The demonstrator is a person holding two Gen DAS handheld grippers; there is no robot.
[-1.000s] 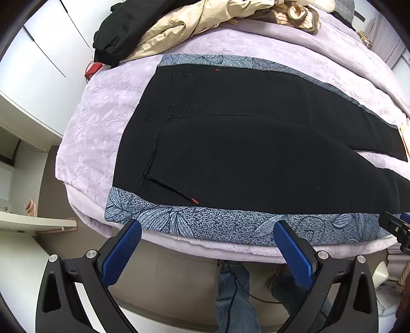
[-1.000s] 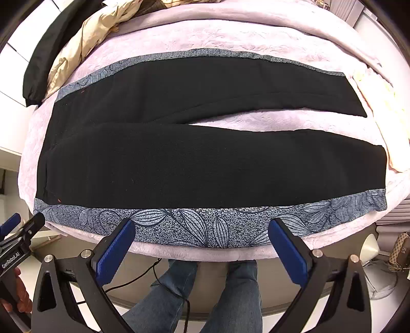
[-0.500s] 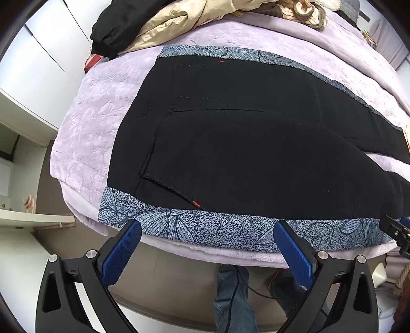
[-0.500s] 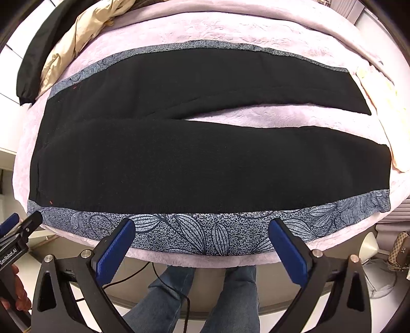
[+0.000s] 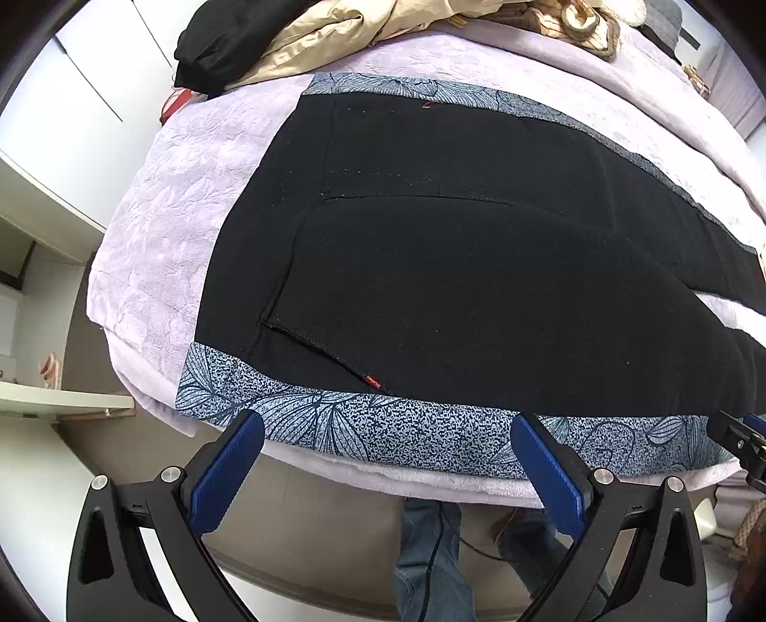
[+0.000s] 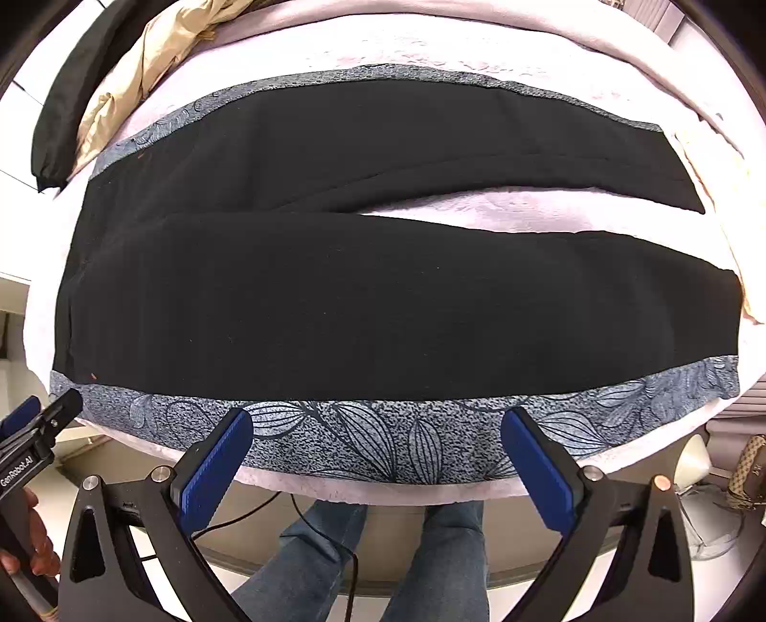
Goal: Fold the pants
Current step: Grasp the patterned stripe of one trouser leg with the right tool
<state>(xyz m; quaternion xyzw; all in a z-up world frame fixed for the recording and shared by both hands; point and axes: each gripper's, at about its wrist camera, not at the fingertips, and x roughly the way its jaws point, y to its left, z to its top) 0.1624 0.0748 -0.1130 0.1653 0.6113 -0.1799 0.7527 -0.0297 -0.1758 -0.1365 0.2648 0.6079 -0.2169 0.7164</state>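
Black pants (image 5: pixel 469 268) with blue leaf-patterned side stripes lie flat on a lilac bed, waist to the left, both legs spread to the right (image 6: pixel 383 306). The near patterned stripe (image 6: pixel 383 430) runs along the bed's front edge. My left gripper (image 5: pixel 388 459) is open and empty, just above that stripe near the waist pocket. My right gripper (image 6: pixel 378 454) is open and empty, over the stripe at mid-leg. The right gripper's tip shows at the far right in the left wrist view (image 5: pixel 739 440), and the left gripper shows at the far left in the right wrist view (image 6: pixel 33 430).
A beige garment (image 5: pixel 335 33) and a black garment (image 5: pixel 215 43) are piled at the bed's far left. White cabinets (image 5: pixel 72 119) stand to the left. The person's jeans-clad legs (image 6: pixel 344 555) and a cable are below the bed's front edge (image 5: pixel 431 478).
Both grippers have moved closer to the pants' near edge; the pants look larger in both views. The pants have not moved.
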